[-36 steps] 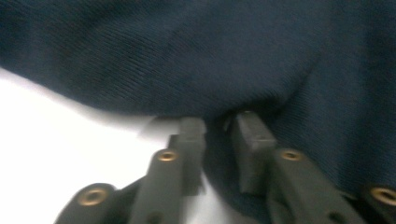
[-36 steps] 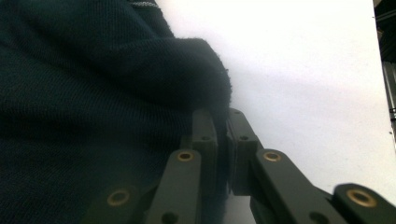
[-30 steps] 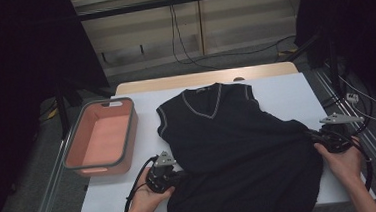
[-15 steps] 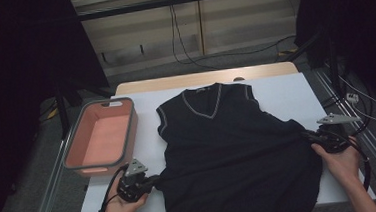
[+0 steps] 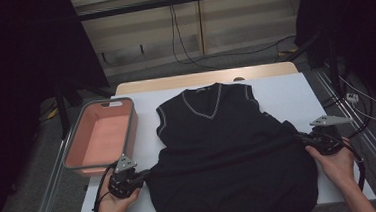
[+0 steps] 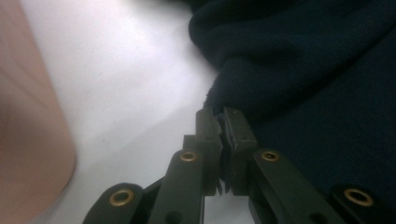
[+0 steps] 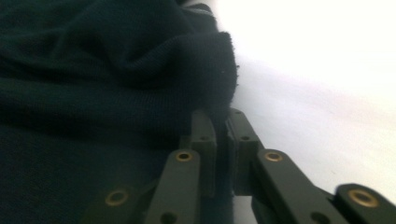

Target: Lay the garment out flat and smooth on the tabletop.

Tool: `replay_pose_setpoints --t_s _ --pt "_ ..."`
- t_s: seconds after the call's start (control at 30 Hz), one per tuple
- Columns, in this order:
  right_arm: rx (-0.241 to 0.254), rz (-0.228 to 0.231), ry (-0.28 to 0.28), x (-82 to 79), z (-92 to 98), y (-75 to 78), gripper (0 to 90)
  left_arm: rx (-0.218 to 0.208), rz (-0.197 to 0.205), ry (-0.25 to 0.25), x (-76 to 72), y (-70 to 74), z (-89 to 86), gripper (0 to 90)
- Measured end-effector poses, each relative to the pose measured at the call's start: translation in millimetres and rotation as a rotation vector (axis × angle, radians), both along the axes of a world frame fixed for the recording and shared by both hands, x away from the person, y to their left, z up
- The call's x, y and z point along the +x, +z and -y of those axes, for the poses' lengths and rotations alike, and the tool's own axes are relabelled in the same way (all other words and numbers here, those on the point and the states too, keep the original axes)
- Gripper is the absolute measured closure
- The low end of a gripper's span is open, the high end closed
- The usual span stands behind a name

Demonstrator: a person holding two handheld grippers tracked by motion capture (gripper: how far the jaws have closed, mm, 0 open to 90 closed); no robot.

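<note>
Dark knit vest (image 5: pixel 229 153) lies across the table's (image 5: pixel 285 86) near edge, left gripper (image 5: pixel 140 177) and right gripper (image 5: pixel 303 140) each clamped on a side fold, stretching it flat.

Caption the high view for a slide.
Both grippers, left and right, pinch a dark vest beside a pink bin.

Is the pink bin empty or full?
Empty: the high view shows the bare pink floor of the bin, with nothing inside.

The vest (image 5: pixel 229 148) lies on the table (image 5: pixel 285 86), the tray (image 5: pixel 100 137) at its left edge.
</note>
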State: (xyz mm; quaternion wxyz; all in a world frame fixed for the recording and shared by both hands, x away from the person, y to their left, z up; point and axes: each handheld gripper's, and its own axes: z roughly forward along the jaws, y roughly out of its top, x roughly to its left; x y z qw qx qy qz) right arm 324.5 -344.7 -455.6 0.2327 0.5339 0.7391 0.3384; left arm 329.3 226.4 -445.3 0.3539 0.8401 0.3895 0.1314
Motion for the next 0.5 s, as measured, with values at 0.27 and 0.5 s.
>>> replay_pose_setpoints --t_s 0.27,0.5 --pt "-0.014 -0.007 -0.1 -5.8 22.2 1.5 85.8 0.025 0.039 -0.043 3.6 1.2 16.1 86.4" --pt "0.084 0.0 0.0 -7.7 13.0 4.4 55.0 -0.032 0.027 -0.084 7.0 3.9 19.6 75.7"
